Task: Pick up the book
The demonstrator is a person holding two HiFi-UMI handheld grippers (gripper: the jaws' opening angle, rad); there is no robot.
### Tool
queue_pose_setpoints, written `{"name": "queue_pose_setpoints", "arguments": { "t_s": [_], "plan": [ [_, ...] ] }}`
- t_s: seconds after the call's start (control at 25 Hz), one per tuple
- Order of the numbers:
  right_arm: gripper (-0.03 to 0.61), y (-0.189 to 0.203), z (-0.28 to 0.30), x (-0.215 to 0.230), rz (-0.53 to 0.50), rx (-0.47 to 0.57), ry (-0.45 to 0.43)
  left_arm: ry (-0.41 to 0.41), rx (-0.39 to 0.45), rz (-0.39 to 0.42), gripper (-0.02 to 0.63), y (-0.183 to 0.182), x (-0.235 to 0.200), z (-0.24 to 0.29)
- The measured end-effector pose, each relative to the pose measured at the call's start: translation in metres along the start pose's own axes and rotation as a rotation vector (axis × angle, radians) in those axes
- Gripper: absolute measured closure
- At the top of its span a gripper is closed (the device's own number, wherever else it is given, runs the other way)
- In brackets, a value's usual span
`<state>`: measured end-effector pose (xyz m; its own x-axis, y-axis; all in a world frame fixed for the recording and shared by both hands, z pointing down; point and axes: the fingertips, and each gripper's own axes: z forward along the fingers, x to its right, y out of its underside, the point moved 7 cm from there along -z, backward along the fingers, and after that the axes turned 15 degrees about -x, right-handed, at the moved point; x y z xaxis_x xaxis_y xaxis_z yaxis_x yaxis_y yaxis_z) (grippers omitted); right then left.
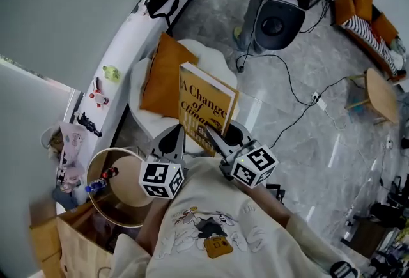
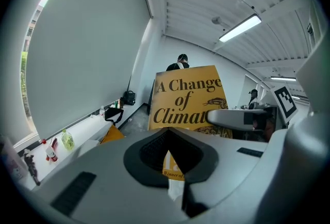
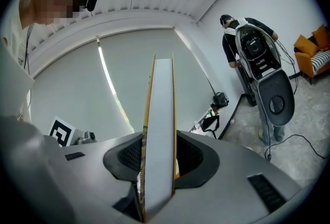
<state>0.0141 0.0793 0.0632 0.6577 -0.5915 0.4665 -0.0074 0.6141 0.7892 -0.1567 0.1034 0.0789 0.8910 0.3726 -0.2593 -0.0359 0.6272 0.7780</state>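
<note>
Over a chair [image 1: 135, 85], the head view showed the book [image 1: 206, 104] upright, held at its foot. Along the left gripper [image 2: 174, 166], jaws nearly met, pinching the bottom edge. Along the right gripper [image 3: 159, 156], jaws stood half apart, clamped on the page block. Such low holds might let the tall book tip or slip.

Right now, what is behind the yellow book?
An orange cushion sits on a white chair behind the book. The book covers part of the cushion's right side and some of the seat, so anything lying there cannot be seen.
</note>
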Motion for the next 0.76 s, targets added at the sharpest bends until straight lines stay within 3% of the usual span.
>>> {"name": "queue_pose_setpoints", "arguments": {
  "t_s": [0.76],
  "plan": [
    [0.422,0.005,0.007,-0.007,0.034,-0.05,0.004,0.02,-0.027,-0.023,0.607,0.011,-0.008,-0.006]
  ]
}}
